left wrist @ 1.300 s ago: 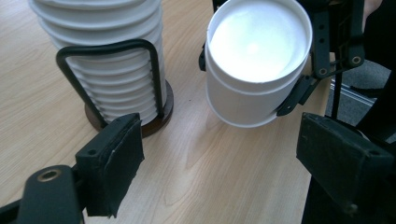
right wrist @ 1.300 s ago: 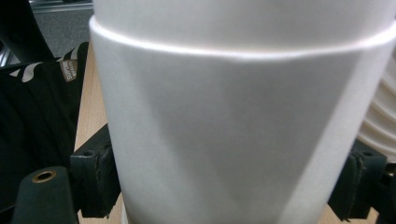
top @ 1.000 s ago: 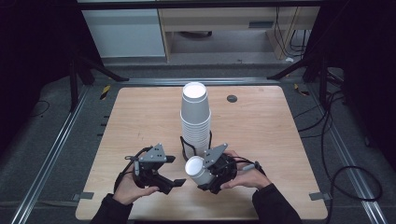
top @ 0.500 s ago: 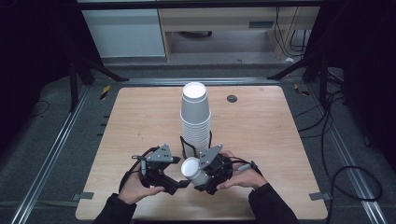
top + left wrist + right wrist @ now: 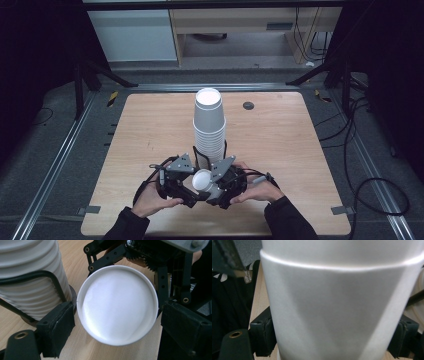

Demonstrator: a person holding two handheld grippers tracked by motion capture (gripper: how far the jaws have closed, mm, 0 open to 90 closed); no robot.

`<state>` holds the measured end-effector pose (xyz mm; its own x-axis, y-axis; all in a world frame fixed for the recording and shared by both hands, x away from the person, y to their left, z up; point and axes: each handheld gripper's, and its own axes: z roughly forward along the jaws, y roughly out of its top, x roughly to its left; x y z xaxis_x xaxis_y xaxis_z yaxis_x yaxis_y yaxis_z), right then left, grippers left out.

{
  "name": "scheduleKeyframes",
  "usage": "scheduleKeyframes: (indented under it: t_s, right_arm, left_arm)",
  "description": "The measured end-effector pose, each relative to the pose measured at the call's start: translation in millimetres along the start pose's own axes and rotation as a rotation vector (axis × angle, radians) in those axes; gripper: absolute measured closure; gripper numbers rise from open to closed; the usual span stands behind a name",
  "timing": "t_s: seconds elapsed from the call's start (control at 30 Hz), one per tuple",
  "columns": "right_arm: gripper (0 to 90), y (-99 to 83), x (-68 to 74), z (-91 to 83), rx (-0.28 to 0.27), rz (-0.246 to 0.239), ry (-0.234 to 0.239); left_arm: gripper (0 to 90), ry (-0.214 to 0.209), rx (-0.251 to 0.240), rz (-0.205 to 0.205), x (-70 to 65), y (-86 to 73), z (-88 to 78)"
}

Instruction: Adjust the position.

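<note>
One cup (image 5: pixel 203 180) clamped beside stack (image 5: pixel 210 127), near table edge (image 5: pixel 215 234).

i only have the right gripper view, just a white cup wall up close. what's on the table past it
Observer: In the high view a tall stack of cups stands mid-table in a black wire holder, just behind both grippers.
Operator: where's the left gripper
Observer: The left gripper faces the single cup end on, with its jaws open on either side of the round white end.
Operator: am i really gripping the cup
Observer: Yes. The high view shows the right gripper shut on the single cup, which lies tilted between the two hands.
</note>
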<state>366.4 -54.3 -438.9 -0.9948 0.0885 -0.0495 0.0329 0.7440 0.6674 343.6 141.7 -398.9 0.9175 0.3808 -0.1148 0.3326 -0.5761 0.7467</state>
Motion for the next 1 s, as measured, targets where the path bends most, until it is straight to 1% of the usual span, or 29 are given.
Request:
scheduleKeyframes:
  t_s: [0.17,0.2,0.5,0.63,0.73,0.93,1.0]
  right_arm:
    - [15.5,1.3,0.8,1.2,-0.002,0.004,0.002]
    - [15.5,1.6,0.4,1.2,-0.003,-0.003,0.003]
    - [15.5,3.0,1.6,1.5,-0.007,-0.001,0.000]
    - [15.5,3.4,1.7,1.5,-0.010,-0.003,0.004]
    - [15.5,4.1,2.1,1.2,-0.017,-0.002,0.001]
    - [15.5,4.7,1.8,1.5,-0.012,-0.004,0.001]
    - [15.5,4.7,1.3,1.4,-0.010,-0.014,0.002]
  left_arm:
    - [11.4,0.001,0.016,0.004,0.4,0.0,3.3]
    - [11.4,-0.003,0.019,0.005,0.2,0.2,4.4]
    - [13.5,-0.010,0.023,0.002,0.4,0.3,8.9]
    - [14.2,-0.008,0.036,0.011,-1.0,0.9,10.9]
    - [14.9,-0.006,0.038,0.011,-1.2,1.0,11.5]
    - [16.3,-0.003,0.043,0.010,-0.8,1.0,12.0]
    - [18.2,0.004,0.044,0.009,-0.5,0.9,11.8]
